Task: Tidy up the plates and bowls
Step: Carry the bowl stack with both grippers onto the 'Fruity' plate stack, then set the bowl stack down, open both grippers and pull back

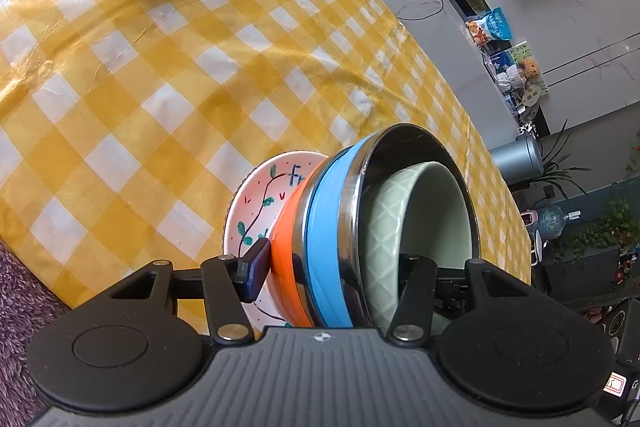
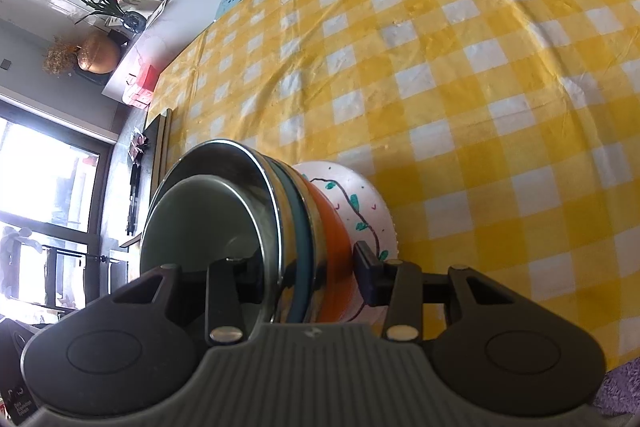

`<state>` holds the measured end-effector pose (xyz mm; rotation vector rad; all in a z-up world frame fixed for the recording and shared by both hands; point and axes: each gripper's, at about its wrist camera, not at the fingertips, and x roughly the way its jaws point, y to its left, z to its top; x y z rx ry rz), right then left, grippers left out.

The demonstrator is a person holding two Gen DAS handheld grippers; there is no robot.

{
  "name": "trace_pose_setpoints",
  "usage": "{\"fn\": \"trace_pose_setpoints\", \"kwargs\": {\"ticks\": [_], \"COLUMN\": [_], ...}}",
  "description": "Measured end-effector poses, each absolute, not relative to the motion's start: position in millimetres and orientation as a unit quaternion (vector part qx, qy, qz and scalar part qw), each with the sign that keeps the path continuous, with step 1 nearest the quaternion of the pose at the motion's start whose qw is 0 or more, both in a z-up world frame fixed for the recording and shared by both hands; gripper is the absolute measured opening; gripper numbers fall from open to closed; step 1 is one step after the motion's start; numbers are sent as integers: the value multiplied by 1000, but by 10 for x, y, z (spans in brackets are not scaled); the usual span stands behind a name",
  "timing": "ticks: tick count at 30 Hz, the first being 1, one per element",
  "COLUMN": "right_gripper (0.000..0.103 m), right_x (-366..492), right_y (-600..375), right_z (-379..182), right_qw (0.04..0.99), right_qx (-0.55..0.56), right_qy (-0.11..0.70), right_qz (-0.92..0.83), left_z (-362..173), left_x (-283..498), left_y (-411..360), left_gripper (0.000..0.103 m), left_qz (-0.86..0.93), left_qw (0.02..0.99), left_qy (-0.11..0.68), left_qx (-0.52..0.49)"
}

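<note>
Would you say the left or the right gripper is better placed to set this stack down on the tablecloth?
Neither alone. The left gripper and right gripper each clamp the nested bowls and painted plate from opposite sides, so lowering onto the yellow checked tablecloth likely needs both.

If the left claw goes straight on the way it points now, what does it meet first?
Probably the yellow checked tablecloth: the left claw, clamped on the stacked bowls and painted plate, points down at it. Depth is unclear.
</note>
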<state>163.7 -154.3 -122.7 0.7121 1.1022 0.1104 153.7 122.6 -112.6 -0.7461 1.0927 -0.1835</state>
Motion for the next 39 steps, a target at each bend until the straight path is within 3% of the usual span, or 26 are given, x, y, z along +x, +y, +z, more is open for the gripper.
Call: {"fn": "trace_pose_setpoints", "kwargs": {"ticks": [17, 20, 27, 39], "right_gripper": [48, 57, 66, 74], "right_x": [1668, 1666, 1665, 1425], "right_y": [-1506, -1496, -1487, -1440], "right_z": [-1255, -1243, -1187, -780], "right_qw": [793, 796, 809, 871], "right_qx": [323, 323, 312, 237], "right_qy": [513, 509, 495, 425], "right_qz": [57, 64, 65, 69], "left_z": [-1109, -1114, -1030, -384], "left_x": [1551, 1551, 1531, 1178], "left_y": [1215, 1226, 1231, 1138], "left_gripper": [55, 55, 69, 73], "left_qz": [-80, -78, -74, -72], "left_qw": [794, 793, 816, 913], "left_qy": [502, 499, 470, 355], "left_qx": [-334, -340, -328, -191]}}
